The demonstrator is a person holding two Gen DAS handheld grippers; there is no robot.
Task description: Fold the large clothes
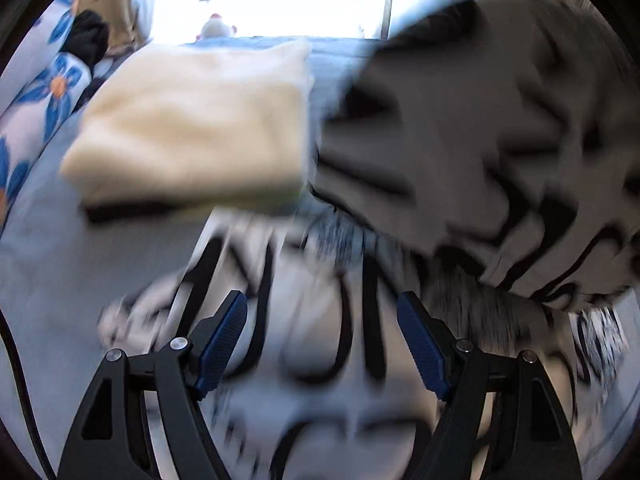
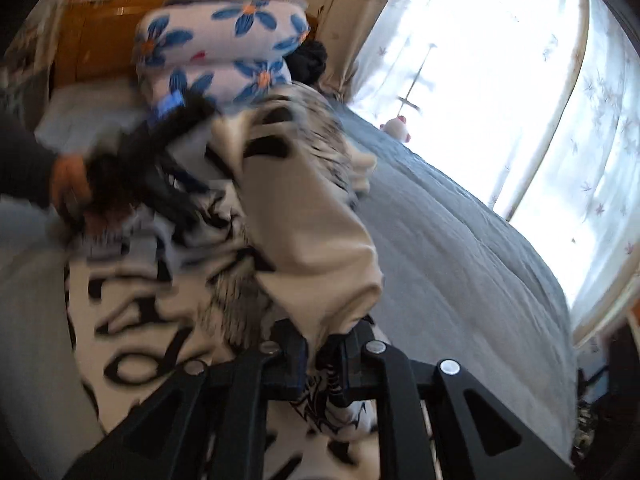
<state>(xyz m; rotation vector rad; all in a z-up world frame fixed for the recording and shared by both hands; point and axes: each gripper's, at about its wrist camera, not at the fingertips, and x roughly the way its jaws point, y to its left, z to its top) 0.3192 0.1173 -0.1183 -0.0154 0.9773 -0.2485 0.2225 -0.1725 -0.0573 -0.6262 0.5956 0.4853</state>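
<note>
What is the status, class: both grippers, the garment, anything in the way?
Left gripper open, empty. Right gripper shut on white black-patterned garment, lifting a fold. Folded cream cloth stack on grey bedspread beside it, not blocking.

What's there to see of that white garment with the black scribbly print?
The white garment looks like soft, light fabric covered in bold black lettering-like marks, blurred here. It lies crumpled across the grey-blue bedspread, not yet folded. One plain-looking section is lifted into a tall ridge that runs down into the right gripper, whose jaws are pinched on it. In the left wrist view the lifted part hangs at upper right, and the left gripper stands open above the cloth, its pads not pressing on it.
</note>
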